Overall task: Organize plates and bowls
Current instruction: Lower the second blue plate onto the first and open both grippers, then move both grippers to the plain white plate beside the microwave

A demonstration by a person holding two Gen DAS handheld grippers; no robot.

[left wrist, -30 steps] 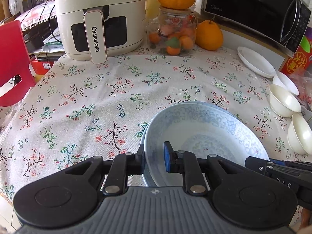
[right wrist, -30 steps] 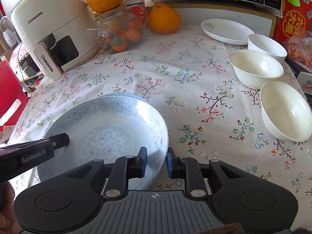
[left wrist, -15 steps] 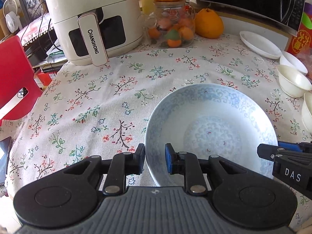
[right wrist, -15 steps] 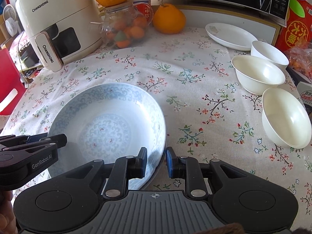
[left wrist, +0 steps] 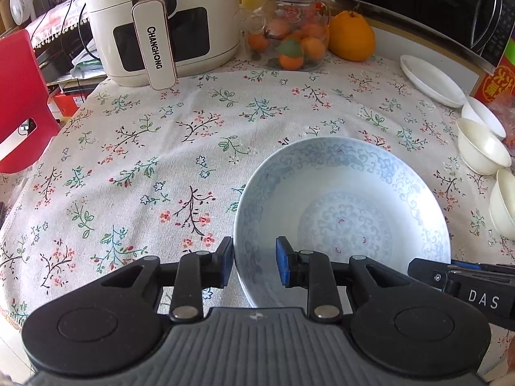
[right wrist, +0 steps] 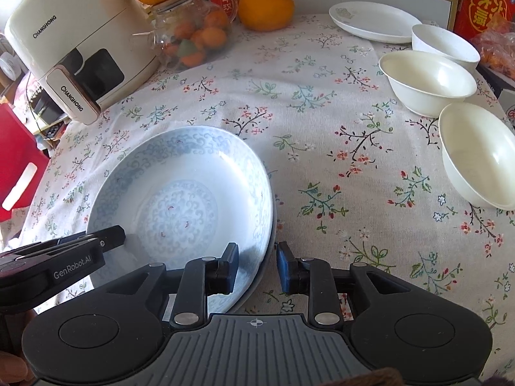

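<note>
The blue-patterned plate [left wrist: 341, 218] lies on the flowered tablecloth [left wrist: 161, 148], toward the near edge of the table. In the right wrist view a second rim shows under its right edge, so it seems to sit on another plate; how many are stacked cannot be told.

The left gripper [left wrist: 254, 265] straddles the plate's left rim, 1 pad outside it and 1 over the inside. Its jaws are opening, and a gap shows on both sides of the rim, so the pads are not pressing on it. The right gripper [right wrist: 257, 265] straddles the right rim the same way, jaws opening, rim between the pads with clear space. Each gripper's body hides the near part of the plate in its own view.

At the right of the table stand 3 white bowls [right wrist: 428, 80] in a row, the nearest cut off by the frame edge in the left wrist view, and behind them a white plate [right wrist: 376, 22] with a faint mark.

At the back are a white air fryer [left wrist: 161, 22], a glass jar [left wrist: 289, 41] of small oranges with a large orange on its lid, and another orange [left wrist: 352, 37] beside it. A microwave [left wrist: 428, 6] is partly cut off. A red chair [left wrist: 19, 103] stands left of the table.
</note>
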